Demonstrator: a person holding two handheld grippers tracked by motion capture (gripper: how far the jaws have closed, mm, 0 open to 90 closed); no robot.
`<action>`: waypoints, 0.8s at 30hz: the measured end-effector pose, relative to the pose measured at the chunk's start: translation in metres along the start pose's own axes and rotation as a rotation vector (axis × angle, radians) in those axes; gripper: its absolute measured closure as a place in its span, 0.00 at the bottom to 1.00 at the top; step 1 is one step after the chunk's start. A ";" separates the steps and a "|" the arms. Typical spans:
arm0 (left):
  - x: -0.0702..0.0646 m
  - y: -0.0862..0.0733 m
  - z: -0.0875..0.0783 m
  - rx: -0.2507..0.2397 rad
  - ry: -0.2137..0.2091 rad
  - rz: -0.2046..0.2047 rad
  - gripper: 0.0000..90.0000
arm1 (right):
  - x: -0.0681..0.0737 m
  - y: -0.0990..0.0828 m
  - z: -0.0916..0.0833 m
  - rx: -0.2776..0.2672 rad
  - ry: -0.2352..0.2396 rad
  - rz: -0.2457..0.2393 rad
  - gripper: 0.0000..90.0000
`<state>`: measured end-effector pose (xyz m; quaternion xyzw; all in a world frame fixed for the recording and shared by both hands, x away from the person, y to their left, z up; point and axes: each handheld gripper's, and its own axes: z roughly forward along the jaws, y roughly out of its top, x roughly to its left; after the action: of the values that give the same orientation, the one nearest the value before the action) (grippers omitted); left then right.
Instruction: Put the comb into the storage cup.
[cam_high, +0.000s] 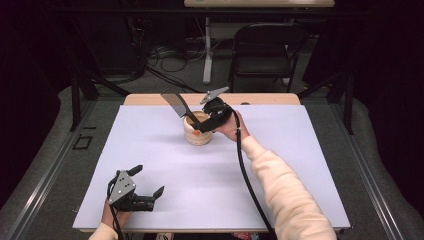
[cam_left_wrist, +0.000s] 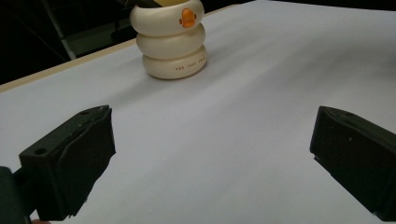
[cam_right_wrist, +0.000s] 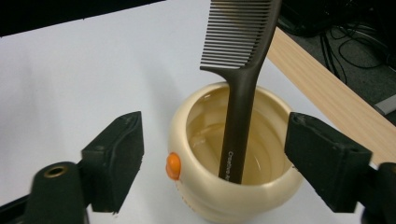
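One cup (cam_high: 198, 131) sits on the table (cam_high: 280, 170). One comb (cam_high: 176, 102) stands in the cup. One chair (cam_high: 263, 47) is behind the table.

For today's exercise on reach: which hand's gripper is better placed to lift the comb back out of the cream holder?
Right. The right gripper hovers open over the cream holder, jaws either side of the comb. The left gripper sits open near the table's front edge.

cup (cam_right_wrist: 233, 196): cream, glossy, smooth, ceramic-looking
comb (cam_right_wrist: 240, 70): dark matt plastic
table top (cam_high: 165, 170): white, matt, smooth
table edge (cam_right_wrist: 327, 93): light wood
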<state>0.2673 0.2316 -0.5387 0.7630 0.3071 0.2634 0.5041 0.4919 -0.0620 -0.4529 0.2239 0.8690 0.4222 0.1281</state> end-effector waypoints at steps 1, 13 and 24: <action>0.000 0.000 0.000 0.000 0.001 0.000 0.00 | 0.001 -0.001 -0.002 0.006 0.003 0.000 0.18; 0.000 0.000 0.000 0.000 0.001 -0.001 0.00 | 0.005 -0.011 -0.020 0.034 0.024 0.008 0.08; 0.000 0.000 0.000 0.001 0.004 -0.003 0.00 | 0.007 -0.027 -0.032 0.048 0.040 0.036 0.04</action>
<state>0.2673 0.2312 -0.5387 0.7624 0.3093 0.2639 0.5035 0.4651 -0.0943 -0.4551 0.2339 0.8772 0.4077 0.0977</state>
